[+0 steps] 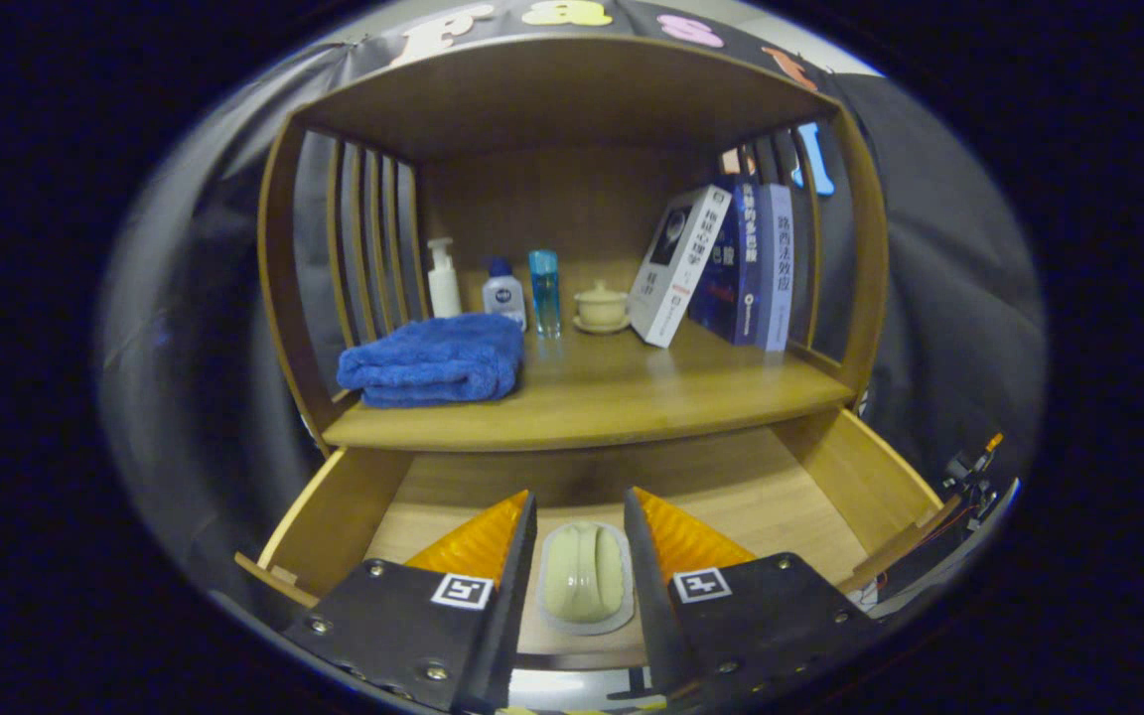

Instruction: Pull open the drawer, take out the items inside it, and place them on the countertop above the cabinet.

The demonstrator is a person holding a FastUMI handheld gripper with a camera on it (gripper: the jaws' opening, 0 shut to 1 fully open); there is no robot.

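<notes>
The tool [580, 516] is released, its fingers flanking a pale soap-like item [584, 576] in the open drawer [334, 516]. On the tabletop [612, 397] above: a blue towel [433, 359], 3 bottles [502, 290], a cup [601, 306] and leaning books [721, 263].

Smooth wooden drawer [830, 477]; plush cloth towel [433, 359].

Tool [580, 571]: black screwed plates, square coded tags (one per finger).

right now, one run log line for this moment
drawer: pulled open | pale green item: lying in drawer, between fingers | gripper: open, straddling item, not pressing | countertop: blue towel, bottles, books
</notes>
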